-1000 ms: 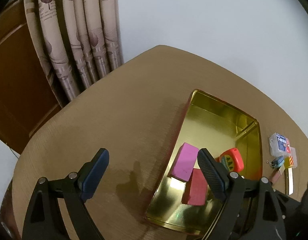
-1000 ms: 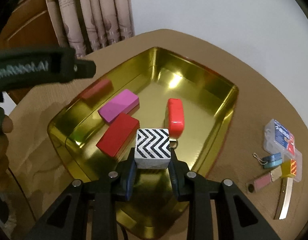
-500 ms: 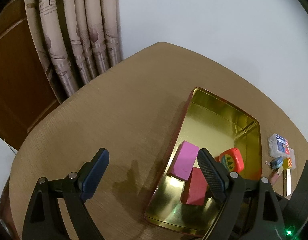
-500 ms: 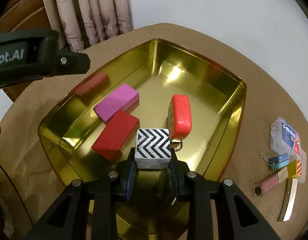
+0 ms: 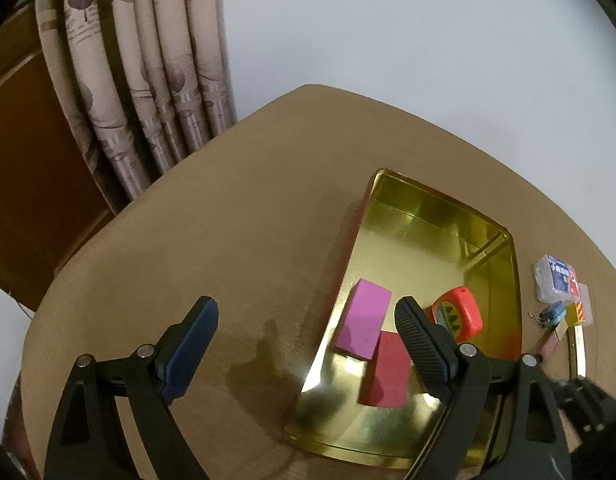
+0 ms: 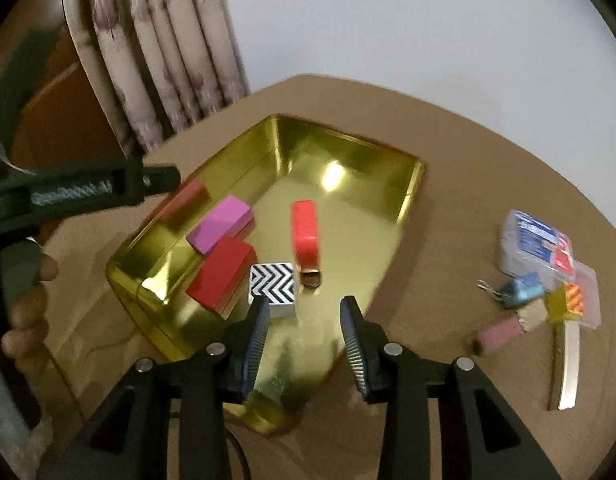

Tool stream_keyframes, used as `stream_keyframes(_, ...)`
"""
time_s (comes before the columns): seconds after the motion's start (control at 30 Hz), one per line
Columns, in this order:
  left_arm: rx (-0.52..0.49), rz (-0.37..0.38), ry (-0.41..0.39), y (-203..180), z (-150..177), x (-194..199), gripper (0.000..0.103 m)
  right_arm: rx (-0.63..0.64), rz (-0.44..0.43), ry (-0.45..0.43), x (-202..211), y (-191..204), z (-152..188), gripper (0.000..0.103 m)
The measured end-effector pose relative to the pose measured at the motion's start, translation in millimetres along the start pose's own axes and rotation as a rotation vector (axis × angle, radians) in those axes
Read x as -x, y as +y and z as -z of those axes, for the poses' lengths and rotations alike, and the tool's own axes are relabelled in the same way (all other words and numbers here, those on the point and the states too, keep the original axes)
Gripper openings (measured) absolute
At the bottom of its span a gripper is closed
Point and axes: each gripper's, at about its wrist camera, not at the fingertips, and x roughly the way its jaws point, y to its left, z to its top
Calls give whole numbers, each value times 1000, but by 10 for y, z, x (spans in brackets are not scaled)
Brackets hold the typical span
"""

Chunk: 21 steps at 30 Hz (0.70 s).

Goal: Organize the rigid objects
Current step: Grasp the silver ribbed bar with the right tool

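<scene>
A gold tin tray (image 6: pixel 412 196) (image 5: pixel 512 280) sits on the round brown table. Inside it lie a pink block (image 6: pixel 221 229) (image 5: pixel 364 322), a red block (image 6: pixel 221 271) (image 5: pixel 388 370), a red tape measure (image 6: pixel 305 237) (image 5: pixel 460 314) and a black-and-white zigzag cube (image 6: pixel 273 289). My right gripper (image 6: pixel 305 320) hovers over the tray's near end, its jaws opening; the cube lies free just ahead of its left finger. My left gripper (image 5: pixel 305 328) stands open and empty above the table and the tray's left wall.
Right of the tray lie a clear plastic card box (image 6: pixel 538 246) (image 5: pixel 556 280), a blue keychain (image 6: pixel 520 290), a yellow block (image 6: pixel 568 302), a pink eraser-like piece (image 6: pixel 502 332) and a metal strip (image 6: pixel 568 364). Curtains (image 5: pixel 147 72) hang beyond the table's far left edge.
My right gripper let go of the zigzag cube, which now lies in the tray, and drew back to the right. The left gripper stayed where it was.
</scene>
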Motion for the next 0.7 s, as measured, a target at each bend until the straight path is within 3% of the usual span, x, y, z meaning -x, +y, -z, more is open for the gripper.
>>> stream_keyframes(0.07, -18, -5, -6, -35, 9, 19, 88, -34, 54, -23, 163, -210, 63, 39)
stream_keyframes(0.13, -37, 0, -10, -67, 21, 38, 88, -96, 31, -36, 274, -434, 108, 39)
stream_keyframes(0.3, -69, 28, -5, -172, 73, 64, 88, -177, 211, -41, 464, -1127, 348, 39)
stream_keyframes(0.43, -122, 36, -12, -314, 126, 92, 88, -217, 305, -12, 466, -1576, 558, 39)
stream_keyframes(0.7, -230, 92, -1, -621, 261, 113, 88, -298, 301, 20, 207, -2070, 800, 40)
